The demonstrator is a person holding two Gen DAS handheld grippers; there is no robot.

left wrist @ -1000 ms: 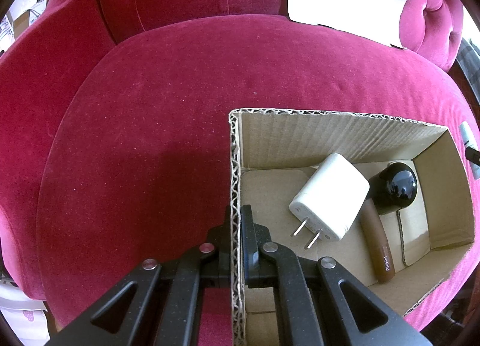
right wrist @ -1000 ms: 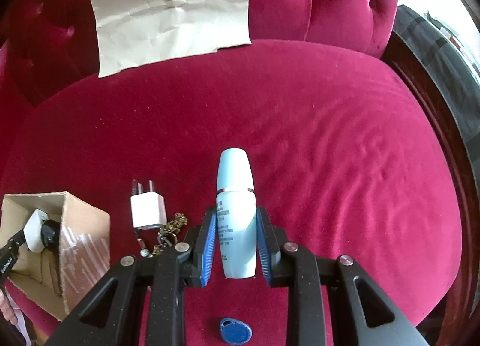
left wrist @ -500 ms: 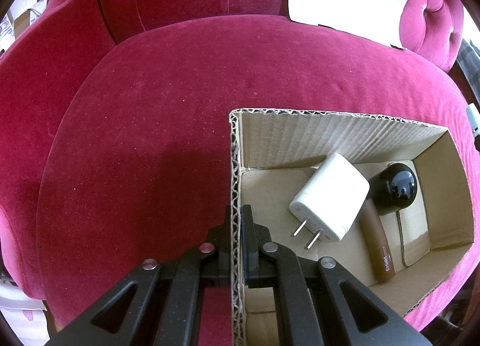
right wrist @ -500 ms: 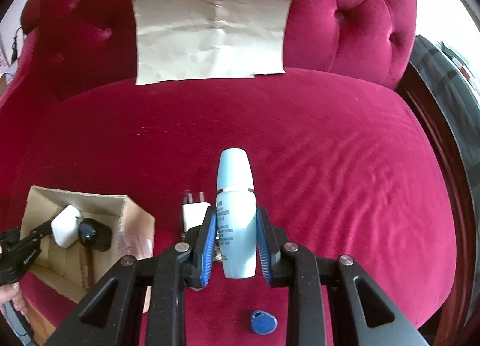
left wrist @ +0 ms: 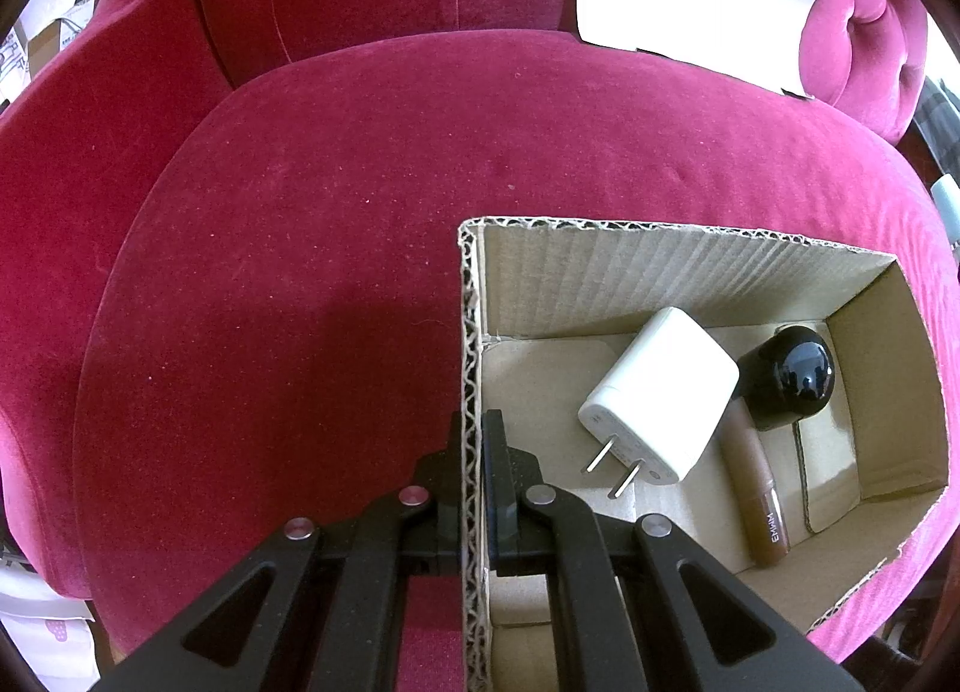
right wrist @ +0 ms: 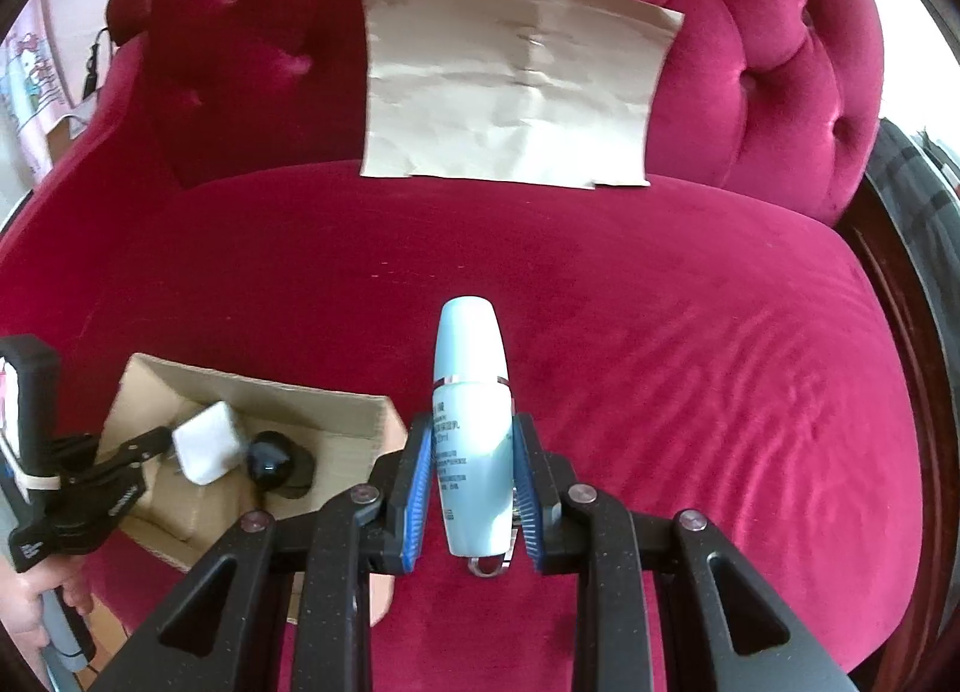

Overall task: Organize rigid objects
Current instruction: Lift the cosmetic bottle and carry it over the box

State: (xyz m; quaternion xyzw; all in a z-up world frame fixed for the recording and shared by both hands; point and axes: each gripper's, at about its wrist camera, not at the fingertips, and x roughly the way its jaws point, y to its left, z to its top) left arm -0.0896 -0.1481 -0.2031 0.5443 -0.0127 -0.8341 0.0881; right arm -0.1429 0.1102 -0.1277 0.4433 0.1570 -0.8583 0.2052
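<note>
Since a second ago the right gripper (right wrist: 471, 488) has carried the pale blue bottle (right wrist: 472, 422) from the seat's open middle toward the cardboard box (right wrist: 336, 410), so the box now fills the lower left of the right wrist view, while the small white plug and the blue tag that lay on the velvet have dropped out of sight. Its blue pads are clamped on the bottle's lower body, cap pointing away, with a metal ring showing just under the bottle's base. The left gripper (left wrist: 473, 434) has not shifted; its jaws are pressed together on the box's left wall (left wrist: 470, 368), one finger outside, one inside. The box sits toward the seat cushion's (left wrist: 336, 224) front right edge, top open. Inside lie a white charger (left wrist: 660, 395) prongs toward the camera, a black round-topped bottle (left wrist: 792, 377) touching its far side, and a brown tube (left wrist: 757, 488) along the floor, leaving bare cardboard by the left wall. Wide red velvet stays free behind and to the right. A creased sheet of paper (right wrist: 516, 83) leans on the tufted backrest (right wrist: 780, 62).
</note>
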